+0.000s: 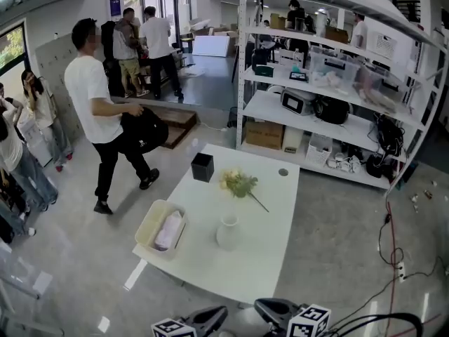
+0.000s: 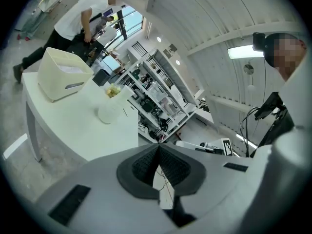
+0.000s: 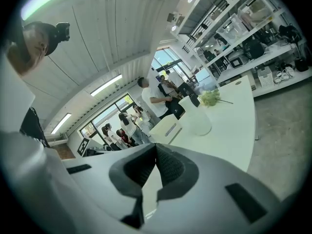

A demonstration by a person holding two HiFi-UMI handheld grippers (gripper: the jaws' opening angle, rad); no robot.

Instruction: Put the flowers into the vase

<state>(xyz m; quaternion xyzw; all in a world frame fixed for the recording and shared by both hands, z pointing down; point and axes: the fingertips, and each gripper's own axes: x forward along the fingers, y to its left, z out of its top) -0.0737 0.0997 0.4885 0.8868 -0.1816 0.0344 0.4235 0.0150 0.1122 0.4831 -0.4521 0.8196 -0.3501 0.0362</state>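
Nearest the camera, at the bottom edge of the head view, both grippers sit short of the table (image 1: 277, 216), touching nothing. Left gripper (image 2: 158, 147): pads pressed together at the tips, nothing btwn them. Right gripper (image 3: 155, 147): same, closed tight & empty.

Next out, near the table's front-middle, stands 1 white vase (image 1: 228, 232), upright, narrow mouth, nothing in it yet. Left of it, at the table's edge, is a cream tub (image 1: 149, 225) w/ something pale inside.

Just beyond the vase lie the flowers (image 1: 238, 183): 1 small bunch flat on the tabletop, yellow-green heads toward the far side, thin stem running toward the near right, apart from the vase. Further on is a black box (image 1: 202, 167) by the far edge, then shelves (image 1: 280, 107) & people on the floor.

Handling, prob.: the bunch looks light & soft and the heads would crush easily, so pinch low on the stem, not the blooms. It may flop when lifted. The vase looks light enough to tip if the stem knocks its rim.
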